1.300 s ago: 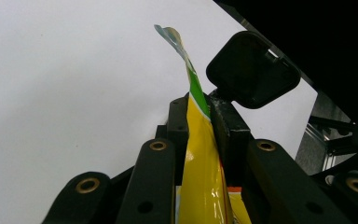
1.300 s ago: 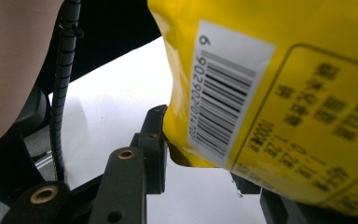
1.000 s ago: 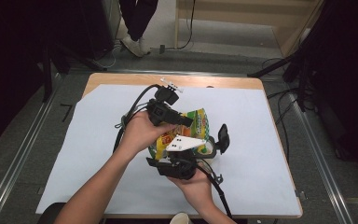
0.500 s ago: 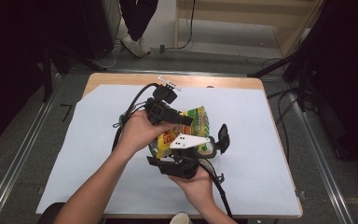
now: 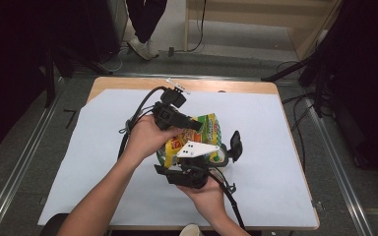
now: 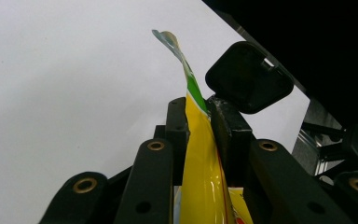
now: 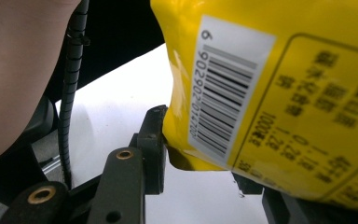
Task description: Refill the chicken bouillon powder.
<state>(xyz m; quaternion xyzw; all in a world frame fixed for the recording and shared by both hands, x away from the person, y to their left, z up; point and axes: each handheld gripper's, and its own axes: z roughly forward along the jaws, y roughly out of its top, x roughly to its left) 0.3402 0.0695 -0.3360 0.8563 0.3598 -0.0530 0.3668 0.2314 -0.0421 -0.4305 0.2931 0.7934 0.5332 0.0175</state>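
Observation:
A yellow and green snack bag (image 5: 209, 129) is held up over the middle of the table between both grippers. My left gripper (image 5: 195, 126) comes in from the left and is shut on the bag's thin top edge (image 6: 200, 158); its jaws have just been closing on that edge. In the left gripper view both jaws press the yellow film flat. My right gripper (image 5: 202, 156) holds the bag from below. In the right gripper view the bag's barcode side (image 7: 261, 70) sits between the jaws, the left pad (image 7: 153, 140) against its lower corner and the other jaw mostly hidden behind it.
A white sheet (image 5: 285, 147) covers the wooden table (image 5: 226, 86). Black cables (image 5: 138, 113) trail from the grippers to the left and toward the front edge. A person's legs (image 5: 145, 24) stand beyond the far edge. Dark equipment flanks both sides.

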